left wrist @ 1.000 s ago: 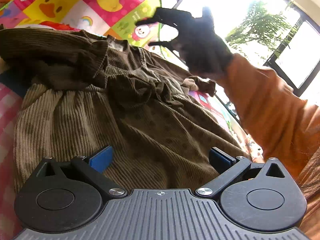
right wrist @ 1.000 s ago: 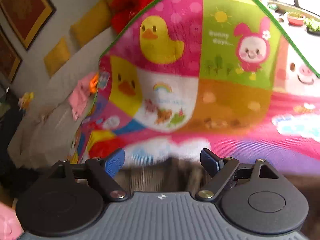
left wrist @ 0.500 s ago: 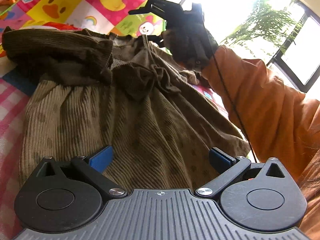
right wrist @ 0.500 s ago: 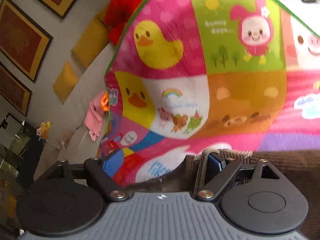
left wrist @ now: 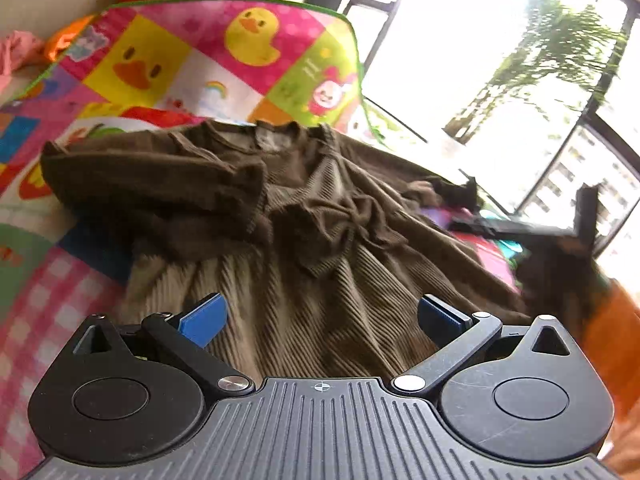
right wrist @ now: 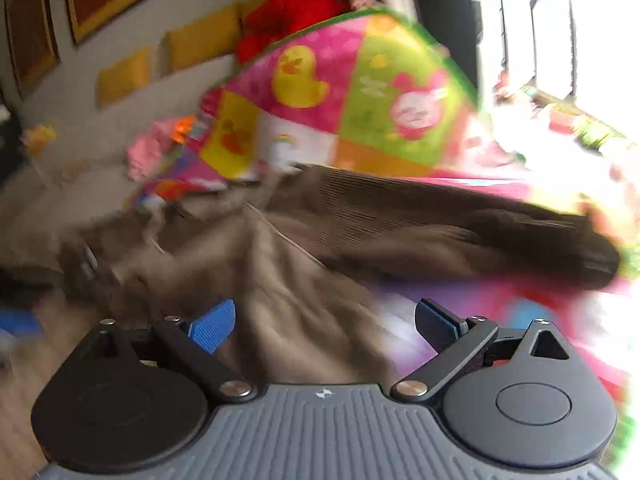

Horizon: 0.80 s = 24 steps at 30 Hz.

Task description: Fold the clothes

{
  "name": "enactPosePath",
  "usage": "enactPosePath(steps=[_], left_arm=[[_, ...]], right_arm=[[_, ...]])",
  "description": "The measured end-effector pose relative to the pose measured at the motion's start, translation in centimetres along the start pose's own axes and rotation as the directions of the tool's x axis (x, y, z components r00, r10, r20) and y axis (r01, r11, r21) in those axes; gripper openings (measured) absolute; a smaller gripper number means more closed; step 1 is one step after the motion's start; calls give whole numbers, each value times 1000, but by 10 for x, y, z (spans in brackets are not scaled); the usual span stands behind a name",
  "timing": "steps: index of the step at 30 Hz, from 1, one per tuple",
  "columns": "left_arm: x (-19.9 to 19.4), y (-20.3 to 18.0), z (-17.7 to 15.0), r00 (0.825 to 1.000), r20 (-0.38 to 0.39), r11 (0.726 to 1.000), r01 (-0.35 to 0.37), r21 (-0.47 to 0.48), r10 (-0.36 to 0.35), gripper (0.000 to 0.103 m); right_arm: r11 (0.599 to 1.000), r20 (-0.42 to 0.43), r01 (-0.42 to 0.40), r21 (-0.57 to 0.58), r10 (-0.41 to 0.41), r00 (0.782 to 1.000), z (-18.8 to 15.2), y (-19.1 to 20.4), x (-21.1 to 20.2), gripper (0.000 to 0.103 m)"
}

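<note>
Midway through folding, the dress (left wrist: pixel 312 240) lay centre frame; both the left gripper (left wrist: pixel 320 316) and right gripper (right wrist: pixel 324 320) gaped empty, the right's jaws just widened, its outstretched sleeve (right wrist: pixel 460 236) likely next.

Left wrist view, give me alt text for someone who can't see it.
A brown corduroy dress lies spread on a colourful cartoon play mat, one sleeve folded across its chest. The left tool hangs open above the skirt, holding nothing. At right, the blurred right tool and an orange sleeve sit before bright windows.
</note>
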<state>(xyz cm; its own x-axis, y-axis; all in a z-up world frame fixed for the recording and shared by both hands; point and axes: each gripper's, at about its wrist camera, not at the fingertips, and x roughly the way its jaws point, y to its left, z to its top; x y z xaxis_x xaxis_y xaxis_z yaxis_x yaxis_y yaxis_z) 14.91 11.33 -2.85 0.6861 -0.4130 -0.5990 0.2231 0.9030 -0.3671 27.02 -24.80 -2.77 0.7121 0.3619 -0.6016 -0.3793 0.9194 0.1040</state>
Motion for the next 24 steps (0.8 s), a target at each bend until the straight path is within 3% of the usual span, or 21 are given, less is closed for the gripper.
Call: enactPosePath(steps=[3,6,13,16,20,24], left_arm=[[6,0,4,999,-5,999,-38,-7,38,103],[17,-1,-2,997,-29,997,-73,-8,73,103],[17,11,-19,981,-75,984,-176,31,178,103],[9,19,-20,981,-72,984,-179,18,179,103],[11,20,-20,981,-69,984,-179,23,180,103],[12,14,-25,979,-57,980,-194,46,196,103]], right_arm=[[986,-30,141,-84,-144,989,-25,-11,-27,97],[974,-102,184,-135,-198,975,-52,-19,-42,97],[975,-186,220,-38,-224,957,-80,-41,-84,97],[975,-208,206,-86,-220,953,-76,-35,-92,97],[967,-48,234,-98,-239,970,-38,-43,-92,97],[939,70,341,-37,-338,939,14,-74,-56,97]])
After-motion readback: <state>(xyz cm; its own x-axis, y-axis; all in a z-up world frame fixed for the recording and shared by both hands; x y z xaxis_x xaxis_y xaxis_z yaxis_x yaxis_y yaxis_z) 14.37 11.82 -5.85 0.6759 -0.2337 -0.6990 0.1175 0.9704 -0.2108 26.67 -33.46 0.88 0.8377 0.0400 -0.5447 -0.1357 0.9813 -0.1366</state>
